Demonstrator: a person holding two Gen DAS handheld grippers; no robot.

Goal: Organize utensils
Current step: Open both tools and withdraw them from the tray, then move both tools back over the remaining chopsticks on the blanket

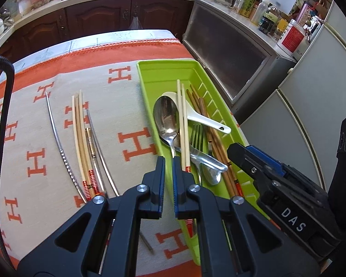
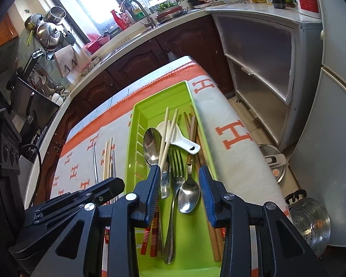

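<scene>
I see the green tray (image 1: 147, 87) crowded with cutlery at its near end; its far end lies bare.

Lime-green tray (image 1: 150, 87) showing at centre frame, grey cloth (image 1: 113, 115) bearing orange H letters at left, pale chopsticks (image 1: 80, 138) wearing red-striped ends at lower left, white spoon (image 1: 196, 115), blue gripper pads (image 2: 205, 194)
</scene>
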